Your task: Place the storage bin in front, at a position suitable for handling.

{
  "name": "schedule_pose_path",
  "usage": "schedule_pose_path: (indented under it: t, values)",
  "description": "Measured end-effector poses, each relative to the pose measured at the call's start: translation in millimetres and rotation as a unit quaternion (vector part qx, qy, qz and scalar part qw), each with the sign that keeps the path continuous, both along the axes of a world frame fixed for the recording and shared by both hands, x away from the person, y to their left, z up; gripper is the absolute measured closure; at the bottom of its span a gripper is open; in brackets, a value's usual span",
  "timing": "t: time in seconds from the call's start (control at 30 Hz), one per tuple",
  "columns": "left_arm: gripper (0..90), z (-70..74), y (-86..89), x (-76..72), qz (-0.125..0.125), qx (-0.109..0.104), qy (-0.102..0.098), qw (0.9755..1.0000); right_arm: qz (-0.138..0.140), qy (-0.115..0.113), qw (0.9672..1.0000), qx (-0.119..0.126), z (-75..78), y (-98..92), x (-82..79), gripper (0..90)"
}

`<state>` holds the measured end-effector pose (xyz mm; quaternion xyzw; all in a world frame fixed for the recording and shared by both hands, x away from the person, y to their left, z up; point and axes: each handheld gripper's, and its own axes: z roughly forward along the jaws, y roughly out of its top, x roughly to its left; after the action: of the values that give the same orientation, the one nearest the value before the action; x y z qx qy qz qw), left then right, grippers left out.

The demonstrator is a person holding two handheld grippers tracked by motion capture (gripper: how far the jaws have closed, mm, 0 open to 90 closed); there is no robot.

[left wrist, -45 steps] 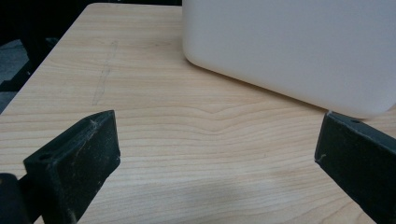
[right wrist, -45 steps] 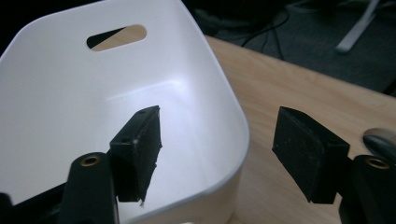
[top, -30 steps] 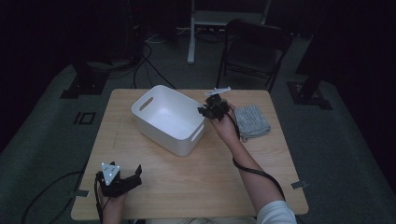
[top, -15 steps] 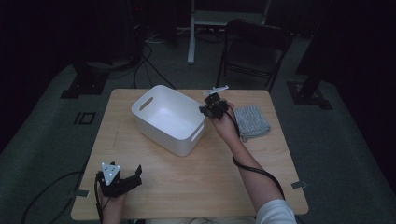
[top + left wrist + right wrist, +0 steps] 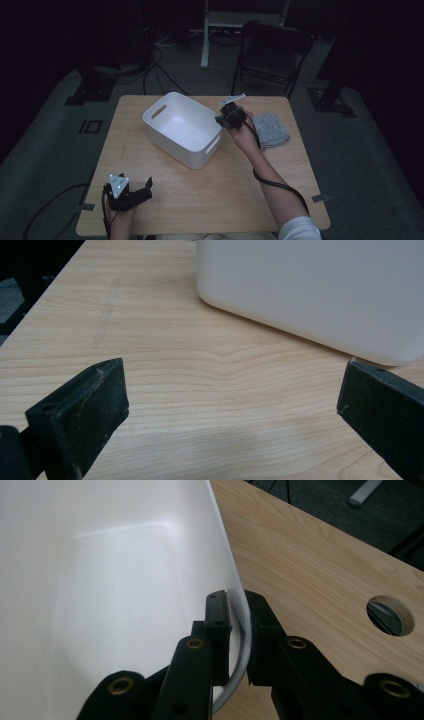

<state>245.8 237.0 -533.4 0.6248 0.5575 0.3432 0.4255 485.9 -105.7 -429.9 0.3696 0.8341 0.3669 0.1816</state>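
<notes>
At the near edge of the wooden tabletop point(image 5: 200, 200), by its left corner, the left hand-held gripper point(image 5: 137, 192) rests in the person's left hand. It is released: in the left gripper view its two black jaws stand wide apart with nothing between them but bare wood, and the white bin's outer wall point(image 5: 320, 295) rises a little way ahead of them.

Farther in, the white bin point(image 5: 182, 127) sits toward the middle of the tabletop, turned at an angle to the table's edges, with a handle slot in the end wall toward the far left. Its inside looks bare.

At the bin's far right rim, the right hand-held gripper point(image 5: 230, 116) is clenched on the bin's wall. The right gripper view shows this closely: one jaw lies inside the bin and the other outside, and the thin white rim point(image 5: 235, 605) is pinched between their pads. Its jaws have just been closing onto that rim. The person's right forearm stretches across the tabletop from the near right corner to reach it.

Just beside that hand, to the right, a folded grey cloth point(image 5: 272, 131) lies flat on the wood. A round hole point(image 5: 390, 615) cuts through the tabletop beyond the bin.

Past the tabletop's far edge, a dark folding chair point(image 5: 272, 55) stands on the floor.
</notes>
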Motion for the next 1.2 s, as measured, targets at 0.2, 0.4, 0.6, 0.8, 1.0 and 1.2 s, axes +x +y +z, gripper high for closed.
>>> schedule_pose_path:
  t: [0.2,0.4,0.6,0.8,1.0,1.2]
  values:
    - [0.3,-0.5,-0.9,-0.1,0.0,-0.002,0.001,1.0,0.003,0.002,1.0,0.005,-0.4,-6.7,-3.1,82.4]
    - [0.3,0.2,-0.1,-1.0,0.002,-0.005,-0.001,1.0,0.005,-0.011,0.9999,-0.002,-1.4,-14.2,-11.8,82.2]
    - [0.3,1.0,-0.5,-2.3,0.002,-0.006,-0.004,1.0,0.019,-0.004,0.9998,-0.004,-0.8,-22.3,-16.4,81.4]
    - [0.3,1.2,-1.9,-3.4,-0.007,-0.018,-0.007,0.9998,0.022,-0.001,0.9998,-0.003,-1.0,-30.2,-24.3,81.3]
    - [0.3,3.3,-5.3,-4.4,-0.042,-0.03,-0.021,0.9984,0.024,-0.003,0.9997,-0.001,-1.7,-36.2,-30.8,81.2]
    - [0.3,5.7,-16.2,-3.9,-0.057,-0.06,-0.03,0.9962,0.029,-0.01,0.9994,-0.014,-1.6,-41.3,-38.2,80.9]
